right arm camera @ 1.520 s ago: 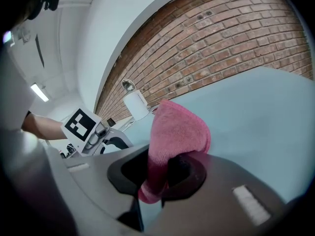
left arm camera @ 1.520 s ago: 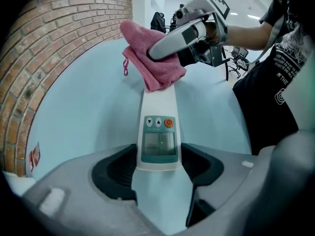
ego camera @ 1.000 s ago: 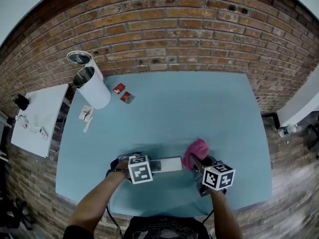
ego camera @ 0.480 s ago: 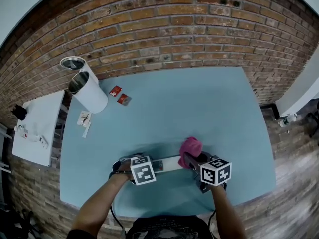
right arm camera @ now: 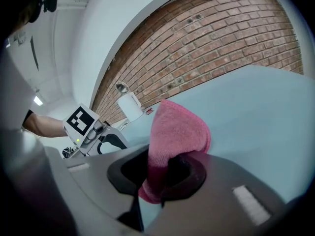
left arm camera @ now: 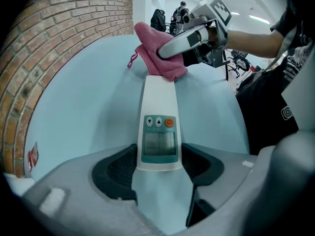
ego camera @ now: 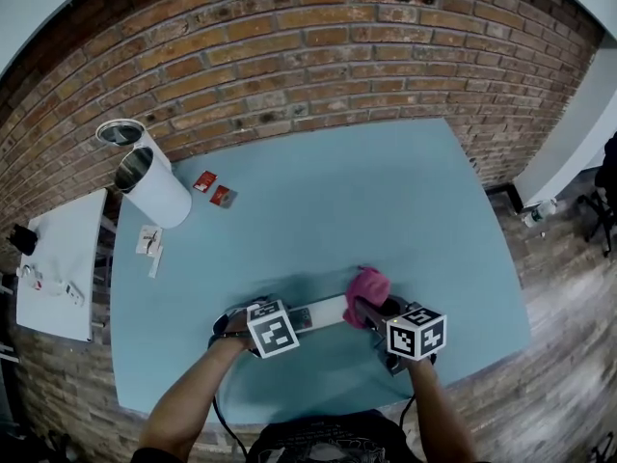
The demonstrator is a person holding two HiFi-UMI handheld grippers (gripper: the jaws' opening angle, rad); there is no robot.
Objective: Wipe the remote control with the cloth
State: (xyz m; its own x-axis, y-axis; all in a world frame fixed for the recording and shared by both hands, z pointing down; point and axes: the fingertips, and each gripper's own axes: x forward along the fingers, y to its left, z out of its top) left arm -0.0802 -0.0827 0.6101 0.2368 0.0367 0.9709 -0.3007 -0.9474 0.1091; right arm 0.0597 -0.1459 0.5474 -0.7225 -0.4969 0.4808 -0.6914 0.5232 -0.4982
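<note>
**Cloth edges in over the end of the remote**

Since a second ago, my right gripper (right arm camera: 160, 173) has slid a little toward the left one. The pink cloth (ego camera: 367, 288) it carries now covers the far tip of the remote control (ego camera: 321, 313) rather than sitting just beside it. My left gripper (left arm camera: 158, 173) has not shifted.

From the left gripper view, the jaws are set fairly wide with both pads against the sides of the remote's near end. The remote is pinned flat on the light blue table (ego camera: 386, 191), with its small screen and three buttons facing up. It lies lengthwise away from that gripper, and the cloth (left arm camera: 158, 58) is bunched over its far end.

From the right gripper view, the jaws are clamped on a fold of the cloth (right arm camera: 174, 132), which stands up in a rounded hump above them.

Both grippers work near the table's front edge. A white canister (ego camera: 154, 186) stands well apart at the back left corner.
</note>
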